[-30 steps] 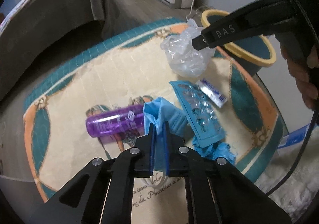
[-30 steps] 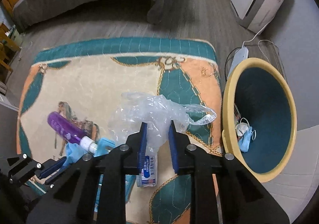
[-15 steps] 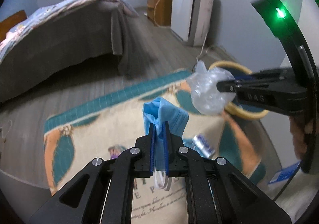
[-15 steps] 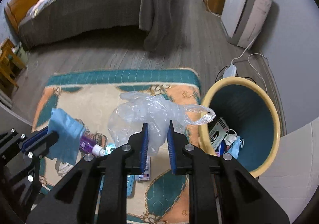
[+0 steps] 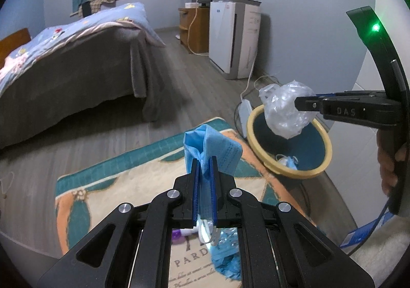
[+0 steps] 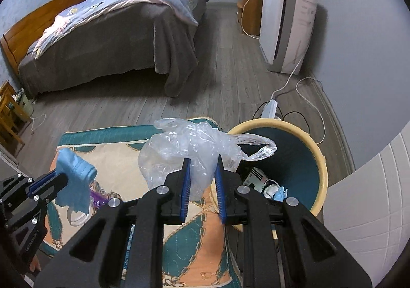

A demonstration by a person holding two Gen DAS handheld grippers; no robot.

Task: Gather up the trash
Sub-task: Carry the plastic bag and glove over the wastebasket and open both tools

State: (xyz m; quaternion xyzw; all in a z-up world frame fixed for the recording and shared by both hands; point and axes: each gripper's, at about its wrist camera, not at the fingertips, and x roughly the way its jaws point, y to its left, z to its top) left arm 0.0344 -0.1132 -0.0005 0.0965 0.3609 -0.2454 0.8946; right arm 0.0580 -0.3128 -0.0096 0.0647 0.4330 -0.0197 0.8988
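Observation:
My left gripper (image 5: 204,159) is shut on a blue face mask (image 5: 215,147) and holds it up above the rug; it also shows in the right wrist view (image 6: 74,175). My right gripper (image 6: 202,162) is shut on a crumpled clear plastic bag (image 6: 189,152), held beside the rim of the yellow bin (image 6: 321,159). In the left wrist view the bag (image 5: 287,113) hangs over the bin (image 5: 256,141). The bin holds a mask and a packet (image 6: 256,177). A purple bottle (image 6: 98,198) lies on the rug under the left gripper.
A patterned rug (image 5: 107,185) covers the floor below. A bed (image 6: 115,39) stands beyond it. A white air purifier (image 6: 287,29) and a power strip with cables (image 6: 270,108) are behind the bin. A blue blister pack (image 5: 225,249) lies on the rug.
Both grippers have risen from the rug with their loads. The right gripper has carried the plastic bag toward the bin. The left gripper has lifted the mask higher.

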